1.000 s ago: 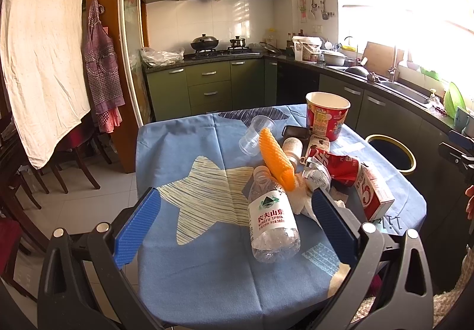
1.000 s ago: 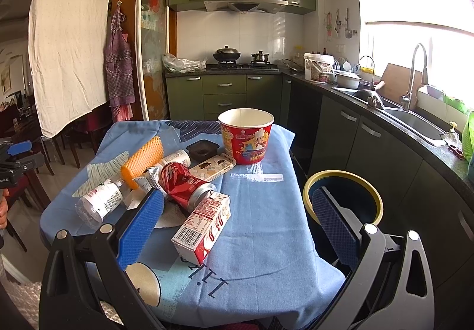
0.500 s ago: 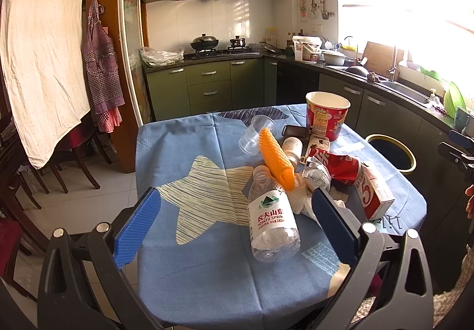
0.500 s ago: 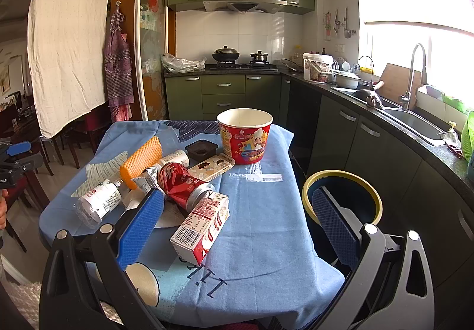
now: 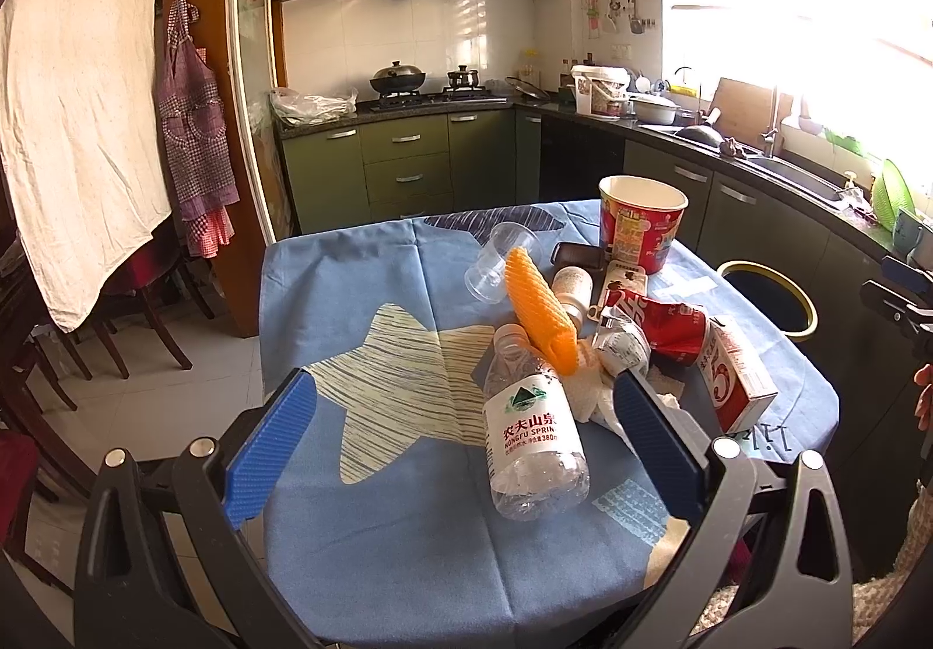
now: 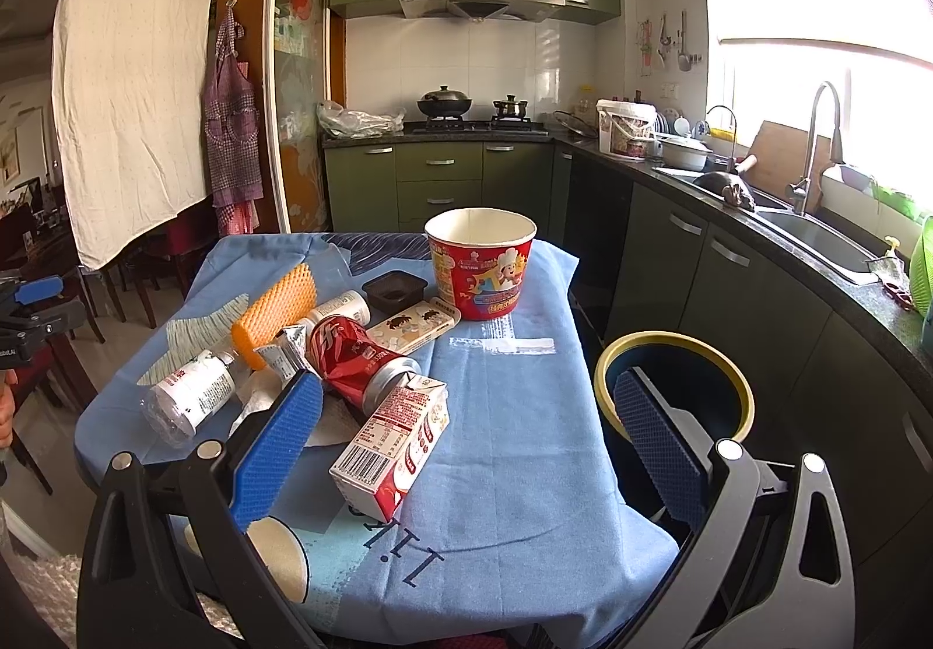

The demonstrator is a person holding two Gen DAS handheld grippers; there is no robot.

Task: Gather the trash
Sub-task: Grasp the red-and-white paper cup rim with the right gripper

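Note:
Trash lies on a table with a blue cloth (image 5: 373,532). A clear water bottle (image 5: 530,433) lies nearest my left gripper (image 5: 460,421), which is open and empty above the table's near edge. Behind the bottle are an orange foam net (image 5: 539,314), a crushed red can (image 5: 659,325), a milk carton (image 5: 737,375) and a red paper bucket (image 5: 641,229). My right gripper (image 6: 466,416) is open and empty, just short of the milk carton (image 6: 396,439). The can (image 6: 355,357) and bucket (image 6: 481,264) lie beyond. A yellow-rimmed bin (image 6: 670,381) stands right of the table.
A clear plastic cup (image 5: 501,261), a black tray (image 6: 393,290), a small white bottle (image 6: 338,308), a snack wrapper (image 6: 417,325) and white tissue (image 5: 595,398) also lie on the table. Green cabinets and a sink counter (image 6: 816,241) run along the right. Chairs (image 5: 140,299) stand at the left.
The right wrist view has shifted slightly, with the table items drifting a little left. The left gripper and the trash have not visibly moved.

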